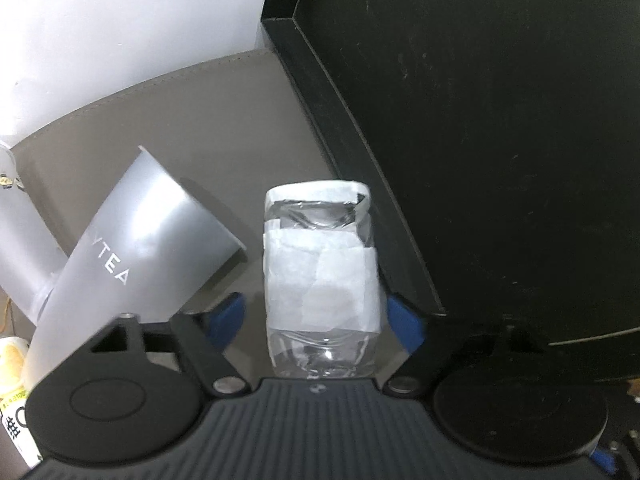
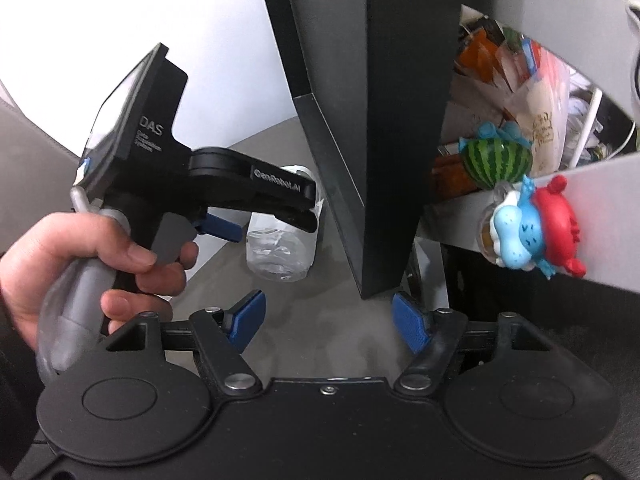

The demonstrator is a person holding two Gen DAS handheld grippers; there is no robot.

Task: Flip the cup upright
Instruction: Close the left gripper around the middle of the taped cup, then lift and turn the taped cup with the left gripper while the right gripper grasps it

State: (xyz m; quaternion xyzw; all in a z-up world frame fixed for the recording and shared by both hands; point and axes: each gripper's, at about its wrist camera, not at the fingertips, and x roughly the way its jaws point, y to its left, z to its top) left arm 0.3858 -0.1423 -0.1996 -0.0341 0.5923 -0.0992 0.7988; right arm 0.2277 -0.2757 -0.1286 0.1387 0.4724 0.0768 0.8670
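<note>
A clear plastic cup (image 1: 320, 276) wrapped in white tape lies between the blue pads of my left gripper (image 1: 316, 316). The jaws stand open, a gap on each side of the cup. In the right wrist view the cup (image 2: 280, 256) rests on the grey mat under the left gripper (image 2: 264, 196), held by a hand. My right gripper (image 2: 332, 320) is open and empty, nearer the camera than the cup.
A frosted grey cup marked "TEA" (image 1: 132, 260) leans at the left of the taped cup. A large black monitor (image 1: 500, 140) stands close on the right. A shelf with toys and packets (image 2: 520, 184) is at the right.
</note>
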